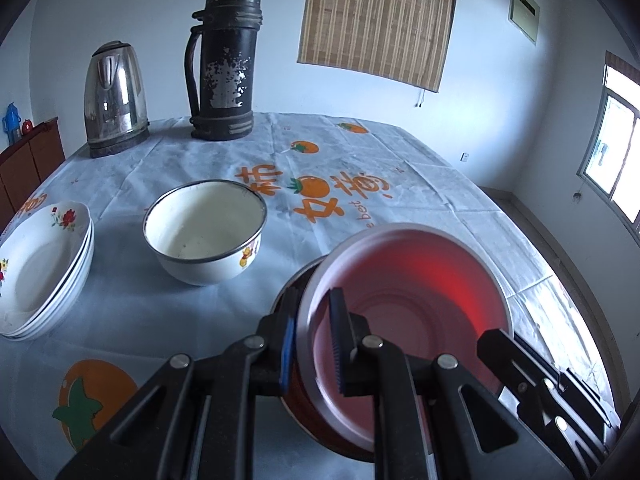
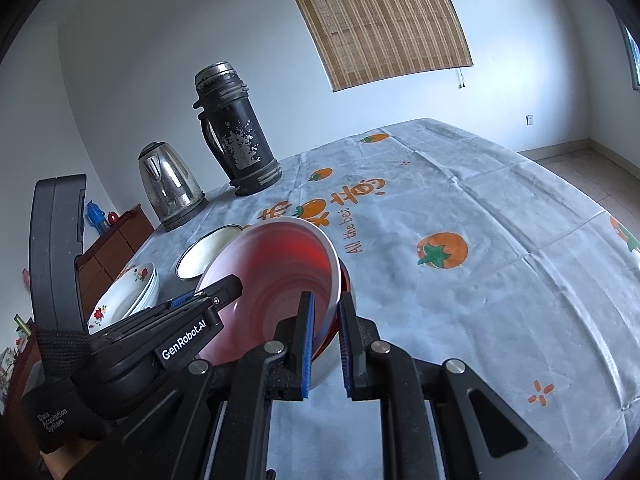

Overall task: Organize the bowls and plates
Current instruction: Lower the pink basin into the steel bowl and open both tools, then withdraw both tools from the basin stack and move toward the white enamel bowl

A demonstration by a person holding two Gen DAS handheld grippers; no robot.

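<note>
A red bowl (image 1: 420, 280) with a white rim sits tilted between both grippers, over a steel bowl (image 1: 297, 278) that shows under it. My left gripper (image 1: 314, 312) is shut on the red bowl's left rim, one pad inside and one outside. From the right wrist, my right gripper (image 2: 326, 312) is shut on the red bowl (image 2: 276, 264) at its right rim, with the steel bowl (image 2: 328, 364) just below. A white enamel bowl (image 1: 204, 232) stands upright to the left. Further left is a stack of flowered plates (image 1: 40, 272).
A steel kettle (image 1: 114, 100) and a worn black thermos (image 1: 224, 64) stand at the table's far edge. The table carries a pale cloth (image 2: 480, 280) with orange fruit prints. A brown cabinet (image 1: 28, 160) stands beyond the left edge.
</note>
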